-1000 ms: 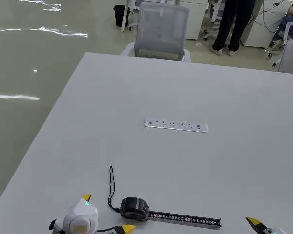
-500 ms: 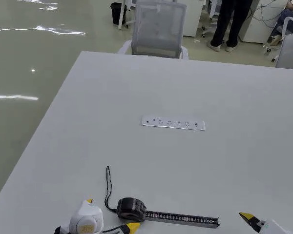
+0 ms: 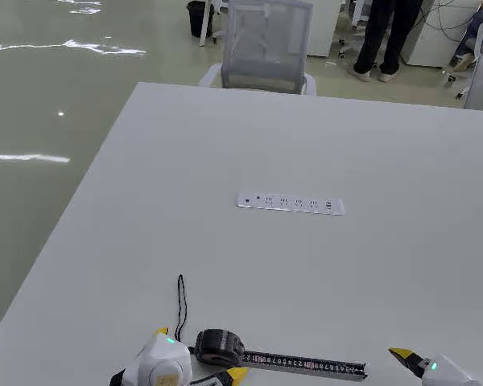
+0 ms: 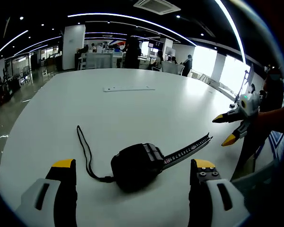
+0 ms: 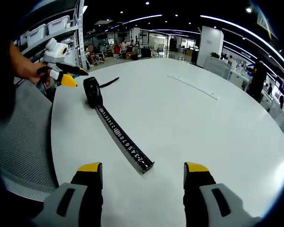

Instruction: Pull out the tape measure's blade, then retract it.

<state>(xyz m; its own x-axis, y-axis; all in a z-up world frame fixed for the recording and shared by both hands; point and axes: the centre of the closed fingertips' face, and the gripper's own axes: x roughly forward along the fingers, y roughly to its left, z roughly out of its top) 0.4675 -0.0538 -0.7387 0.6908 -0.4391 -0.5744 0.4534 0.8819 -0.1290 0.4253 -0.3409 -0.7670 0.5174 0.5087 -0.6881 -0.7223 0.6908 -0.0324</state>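
A black tape measure [image 3: 219,347] lies near the table's front edge. Its blade [image 3: 306,365] is drawn out flat to the right, and a black wrist strap [image 3: 181,301] trails away from the case. My left gripper [image 3: 199,352] is open, one yellow-tipped jaw on each side of the case [image 4: 135,163], which sits just ahead of the tips. The right gripper [image 5: 142,167] is open too. It stands just short of the blade's free end [image 5: 146,165] without touching it. The left gripper view catches the right gripper [image 4: 229,128] past the blade's tip.
A white power strip [image 3: 290,203] lies flat at the middle of the white table [image 3: 225,145]. A grey mesh chair [image 3: 266,44] stands at the far edge, with people standing beyond it. The table's left edge drops to a shiny floor.
My left gripper has slid right toward the case, so its jaws now flank it. The tape measure and the right gripper have stayed about where they were.
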